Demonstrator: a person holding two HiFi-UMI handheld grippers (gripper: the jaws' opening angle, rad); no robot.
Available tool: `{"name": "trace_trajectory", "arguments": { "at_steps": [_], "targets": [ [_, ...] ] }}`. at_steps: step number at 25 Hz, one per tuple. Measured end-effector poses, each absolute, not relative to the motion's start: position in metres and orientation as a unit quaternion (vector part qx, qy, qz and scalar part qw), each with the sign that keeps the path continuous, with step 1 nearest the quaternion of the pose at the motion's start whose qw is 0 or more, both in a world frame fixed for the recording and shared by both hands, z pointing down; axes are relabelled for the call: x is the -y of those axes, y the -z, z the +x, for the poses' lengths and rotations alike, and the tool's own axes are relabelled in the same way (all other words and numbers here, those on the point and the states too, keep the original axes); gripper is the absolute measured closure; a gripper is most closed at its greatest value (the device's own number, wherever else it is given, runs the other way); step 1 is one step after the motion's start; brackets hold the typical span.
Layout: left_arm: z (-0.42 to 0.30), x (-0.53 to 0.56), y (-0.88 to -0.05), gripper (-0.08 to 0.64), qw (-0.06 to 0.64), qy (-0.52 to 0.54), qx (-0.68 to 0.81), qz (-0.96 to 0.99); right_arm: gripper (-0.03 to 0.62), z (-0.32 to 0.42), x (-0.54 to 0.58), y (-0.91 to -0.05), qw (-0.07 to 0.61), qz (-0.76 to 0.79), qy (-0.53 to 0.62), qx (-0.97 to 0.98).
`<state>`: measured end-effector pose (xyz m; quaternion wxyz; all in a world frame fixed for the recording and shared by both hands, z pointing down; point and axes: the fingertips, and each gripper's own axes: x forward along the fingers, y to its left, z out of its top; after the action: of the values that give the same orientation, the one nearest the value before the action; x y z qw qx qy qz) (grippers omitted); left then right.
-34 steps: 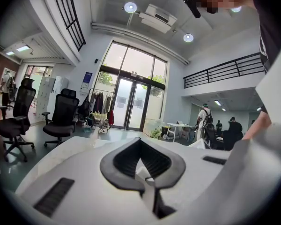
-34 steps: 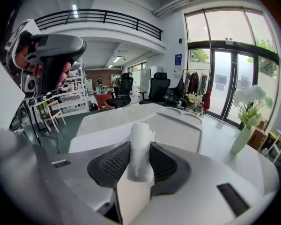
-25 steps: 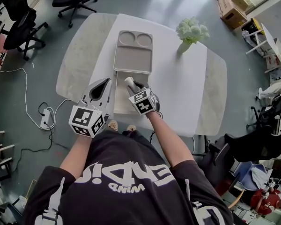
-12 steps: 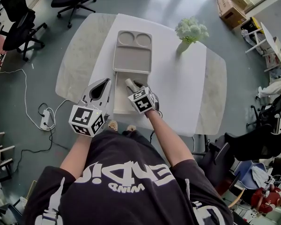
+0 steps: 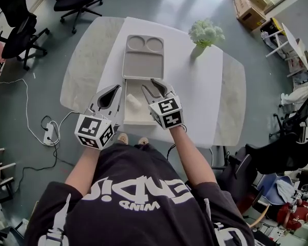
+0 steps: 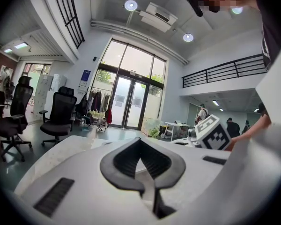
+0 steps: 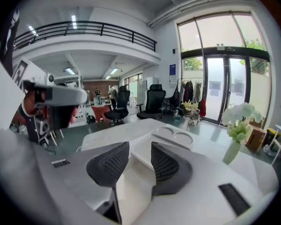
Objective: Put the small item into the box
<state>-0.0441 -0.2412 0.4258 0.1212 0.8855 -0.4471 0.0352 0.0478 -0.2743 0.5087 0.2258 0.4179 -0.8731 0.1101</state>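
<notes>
Grey floor [image 5: 185, 4] is seen all round a large open room, with black office chairs [image 5: 20, 27] at the far left and cardboard cartons [image 5: 249, 9] at the far right. A white desk [image 5: 208, 104] with rounded corners is set in the middle. The person's dark printed shirt [image 5: 138, 193] fills the space below its near edge.

An open white box [image 5: 137, 116] is laid along the middle of the desk. Its base is placed at the near edge, and its lid [image 5: 142, 60], marked by two round hollows, is folded back toward the far edge.

The left gripper [image 5: 117, 89] is held just beside the left wall of the box base. Its jaws are pressed together at the tips, and nothing is caught between them.

The right gripper [image 5: 156, 87] is held over the right part of the base. Its jaws have just been opening and are spread well apart. Nothing is held between them, and only the lid and the desk are seen through the gap in the right gripper view.

A pale vase of white flowers [image 5: 206, 34] is set toward the far right corner of the desk, well apart from the box.

The small item [image 5: 134, 102], a pale lump, is found inside the box base, toward its left wall and apart from both grippers.
</notes>
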Motion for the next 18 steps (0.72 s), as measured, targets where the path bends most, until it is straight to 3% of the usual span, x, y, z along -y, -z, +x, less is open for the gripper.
{"name": "trace_trajectory", "arguments": {
  "at_steps": [9, 18],
  "targets": [
    [-0.042, 0.234, -0.406, 0.552, 0.105, -0.025, 0.438, 0.892, 0.432, 0.094, 0.242, -0.410, 0.101, 0.481, -0.079, 0.867],
    [-0.042, 0.220, -0.402, 0.552, 0.094, -0.021, 0.428, 0.899, 0.498, 0.129, 0.198, -0.404, 0.038, 0.546, -0.068, 0.834]
  ]
}}
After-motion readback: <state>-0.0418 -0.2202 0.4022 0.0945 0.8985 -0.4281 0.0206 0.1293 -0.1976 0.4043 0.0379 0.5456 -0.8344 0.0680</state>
